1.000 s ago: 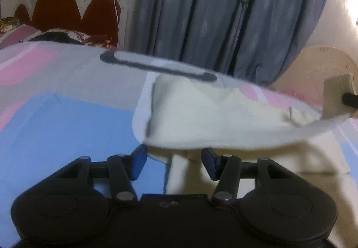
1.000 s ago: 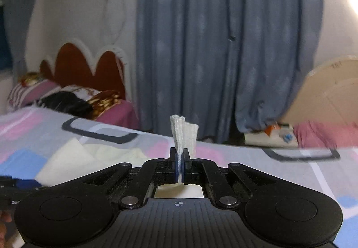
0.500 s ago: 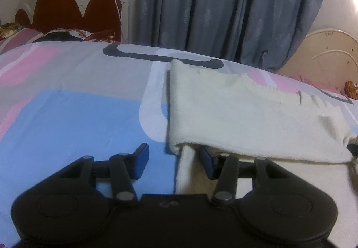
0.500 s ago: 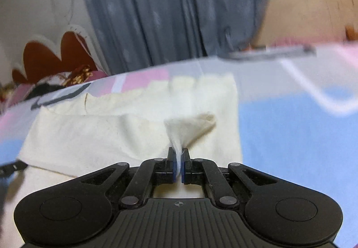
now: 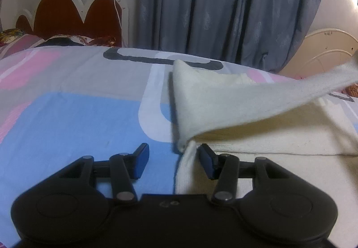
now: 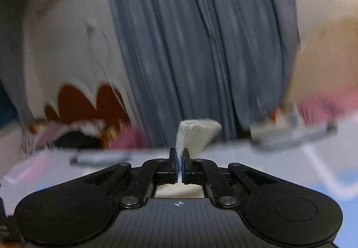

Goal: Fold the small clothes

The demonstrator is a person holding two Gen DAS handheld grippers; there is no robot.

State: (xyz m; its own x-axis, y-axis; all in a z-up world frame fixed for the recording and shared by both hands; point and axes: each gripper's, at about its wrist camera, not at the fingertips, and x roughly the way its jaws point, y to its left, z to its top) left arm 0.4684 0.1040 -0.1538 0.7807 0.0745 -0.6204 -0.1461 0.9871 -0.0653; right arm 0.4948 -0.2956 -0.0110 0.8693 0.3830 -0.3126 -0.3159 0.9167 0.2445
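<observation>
A cream cloth (image 5: 235, 100) lies on the patterned bedsheet (image 5: 67, 113), its upper layer lifted toward the right edge of the left wrist view. My left gripper (image 5: 173, 159) is open, low over the sheet, with the cloth's left edge between its blue pads (image 5: 207, 164). My right gripper (image 6: 179, 166) is shut on a corner of the cream cloth (image 6: 197, 134), holding it up in the air. The right wrist view is motion-blurred.
A grey-blue curtain (image 5: 223, 2) hangs behind the bed. A red and white scalloped headboard (image 5: 73, 15) with pillows (image 5: 22, 40) stands at back left. A cream round-topped frame (image 5: 324, 51) stands at back right.
My right gripper has lifted the cloth corner up again from near the bed, raising the top layer. My left gripper has stayed open at the cloth's left edge.
</observation>
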